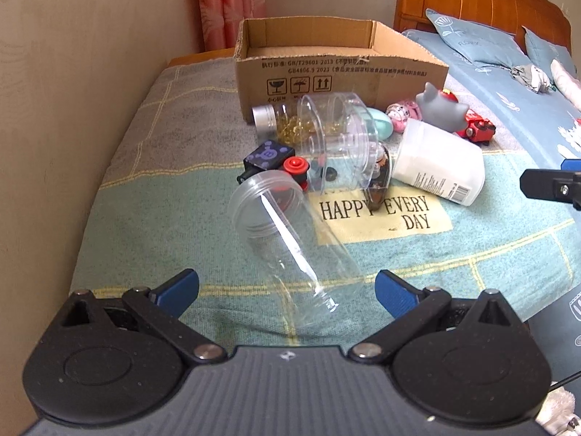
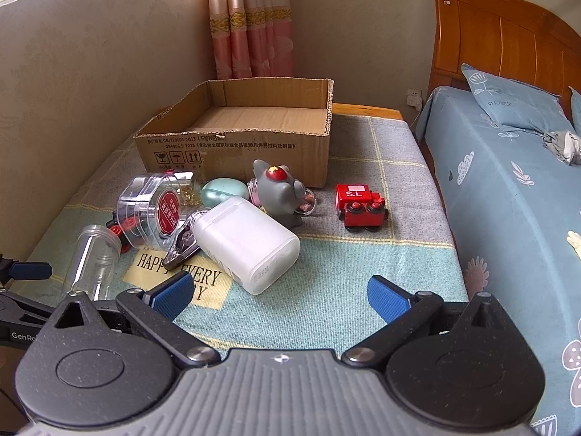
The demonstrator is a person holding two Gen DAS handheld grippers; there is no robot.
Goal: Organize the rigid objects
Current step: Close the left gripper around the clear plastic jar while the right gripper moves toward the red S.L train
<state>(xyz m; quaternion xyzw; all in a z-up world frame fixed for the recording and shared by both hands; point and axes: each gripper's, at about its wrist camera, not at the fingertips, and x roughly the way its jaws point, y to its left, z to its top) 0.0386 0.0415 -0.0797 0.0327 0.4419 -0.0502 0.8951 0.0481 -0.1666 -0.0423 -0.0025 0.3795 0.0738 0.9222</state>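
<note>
Your left gripper [image 1: 287, 287] is spread wide and empty, with the clear jar [image 1: 287, 239] lying on its side between the pads at frame centre — squeeze its smooth round wall off-centre and it may squirt out or roll. Your right gripper [image 2: 279, 294] is equally wide and empty, low in its frame, the white bottle [image 2: 247, 243] just beyond. Farther up, the toys crowd together — a sweep could knock them. The box [image 2: 232, 152] waits in the upper middle.
</note>
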